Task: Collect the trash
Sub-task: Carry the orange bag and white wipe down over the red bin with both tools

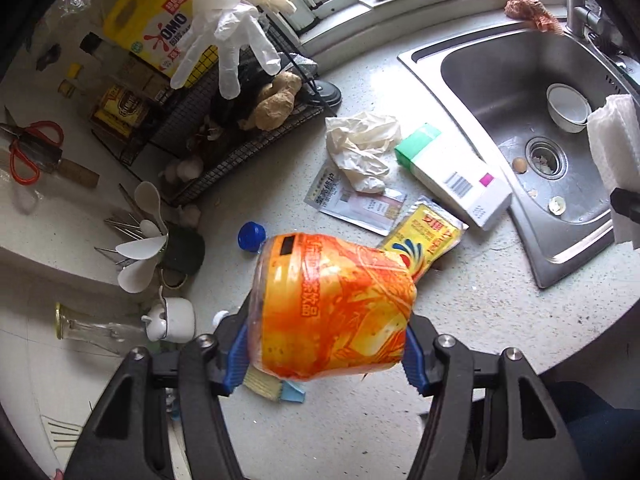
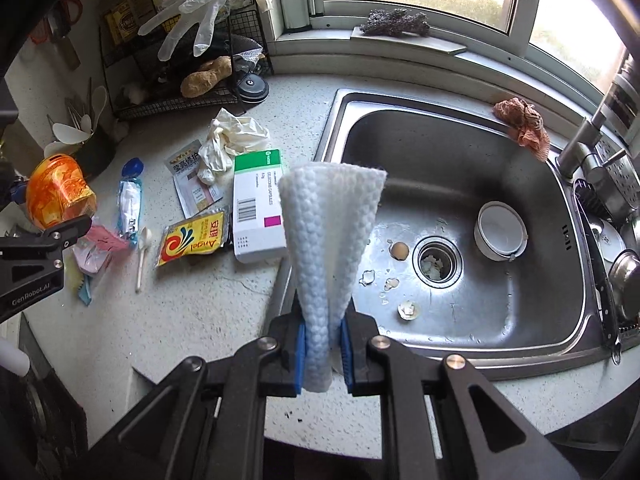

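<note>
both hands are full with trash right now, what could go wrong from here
1. The left gripper pinches the orange bottle only near its bottom; the soft plastic may slip or tip out.
2. The white cloth in the right gripper is clamped by a narrow end and could slide free.
3. With both full, the white box beside the sink could get knocked in.

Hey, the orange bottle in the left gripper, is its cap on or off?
Cannot tell. The orange bottle, clamped in the left gripper, hides its own neck. A blue cap shows just beyond it, but whether it is screwed on is unclear.
</note>
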Motion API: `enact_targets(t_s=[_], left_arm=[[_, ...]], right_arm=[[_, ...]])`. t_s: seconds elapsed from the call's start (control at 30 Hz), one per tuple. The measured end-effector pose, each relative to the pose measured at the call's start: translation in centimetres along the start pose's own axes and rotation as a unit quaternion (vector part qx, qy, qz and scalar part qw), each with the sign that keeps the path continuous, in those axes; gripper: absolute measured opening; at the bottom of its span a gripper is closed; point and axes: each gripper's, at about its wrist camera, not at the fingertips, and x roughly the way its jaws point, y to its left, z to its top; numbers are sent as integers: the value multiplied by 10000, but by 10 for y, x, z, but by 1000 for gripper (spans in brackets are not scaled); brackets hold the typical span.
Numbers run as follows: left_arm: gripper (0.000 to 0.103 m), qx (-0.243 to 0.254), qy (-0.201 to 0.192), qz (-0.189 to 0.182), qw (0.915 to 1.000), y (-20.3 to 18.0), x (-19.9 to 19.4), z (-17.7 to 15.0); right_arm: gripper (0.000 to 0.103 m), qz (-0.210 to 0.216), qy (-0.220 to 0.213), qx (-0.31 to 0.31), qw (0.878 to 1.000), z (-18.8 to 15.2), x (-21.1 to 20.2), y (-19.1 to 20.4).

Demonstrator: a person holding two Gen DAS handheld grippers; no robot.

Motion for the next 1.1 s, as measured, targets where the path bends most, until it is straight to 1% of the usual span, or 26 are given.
enact_targets(t_s=[0.1, 0.27, 0.4, 0.53, 0.67, 0.8, 0.93, 1.1], left_arm=[[59, -172, -21, 127, 9998, -23, -30, -17], [59, -466, -12, 129, 9988, -68, -76, -52], [59, -582, 55, -70, 9983, -106, -99, -75], [59, -472, 171, -199, 9985, -140, -110, -89], [59, -301, 213, -364, 9987, -166, -115, -97], [59, -78, 276, -604, 9978, -190, -109, -107], [59, 105, 263, -841, 9961, -209, -101, -124], [59, 272, 321, -1118, 9928, -233, -76, -148]], right_arm=[[13, 107, -112, -95, 9998, -20, -20, -15], [13, 180, -247, -446, 9985, -65, -55, -44], [13, 177, -200, -605, 9978, -101, -78, -67], [13, 120, -18, -620, 9980, -131, -87, -86], [13, 51, 234, -461, 9986, -161, -87, -104], [13, -54, 461, -279, 9985, -188, -85, -115], [13, -170, 634, -86, 9978, -214, -81, -118], [13, -198, 849, 108, 9961, -248, -63, -112]])
